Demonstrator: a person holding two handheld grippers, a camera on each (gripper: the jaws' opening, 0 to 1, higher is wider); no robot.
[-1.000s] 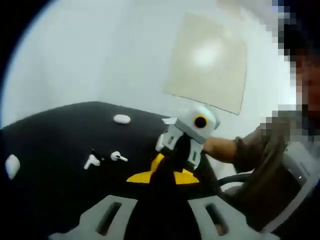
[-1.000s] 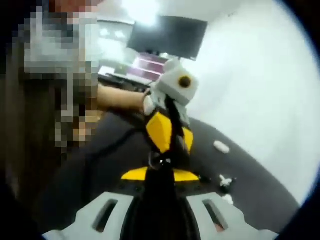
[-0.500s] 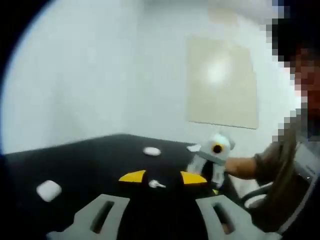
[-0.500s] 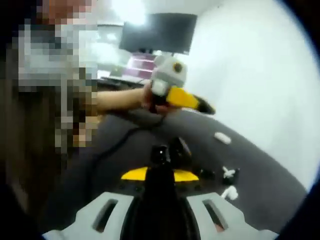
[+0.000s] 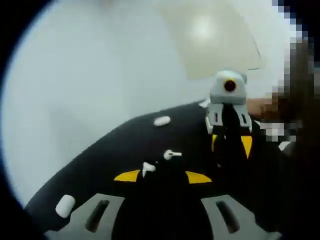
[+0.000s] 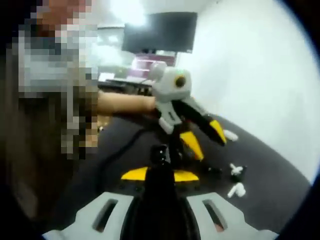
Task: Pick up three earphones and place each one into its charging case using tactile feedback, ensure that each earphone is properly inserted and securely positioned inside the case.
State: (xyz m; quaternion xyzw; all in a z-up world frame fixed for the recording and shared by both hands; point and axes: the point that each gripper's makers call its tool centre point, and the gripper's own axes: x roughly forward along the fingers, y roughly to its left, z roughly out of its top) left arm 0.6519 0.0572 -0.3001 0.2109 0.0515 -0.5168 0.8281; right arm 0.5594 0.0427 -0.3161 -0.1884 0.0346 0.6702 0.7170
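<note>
Two white earphones lie loose on the black table [image 5: 100, 155]: one earphone [image 5: 172, 154] just ahead of my left gripper [image 5: 162, 176], another earphone [image 5: 148, 168] close beside its yellow tip. A white case [image 5: 161, 120] sits farther back, and a second case [image 5: 65, 205] near the table's edge. My left gripper is spread wide and grasps nothing. In the right gripper view, my right gripper [image 6: 160, 175] looks pressed together on nothing, with earphones [image 6: 236, 170] well off to one side.
</note>
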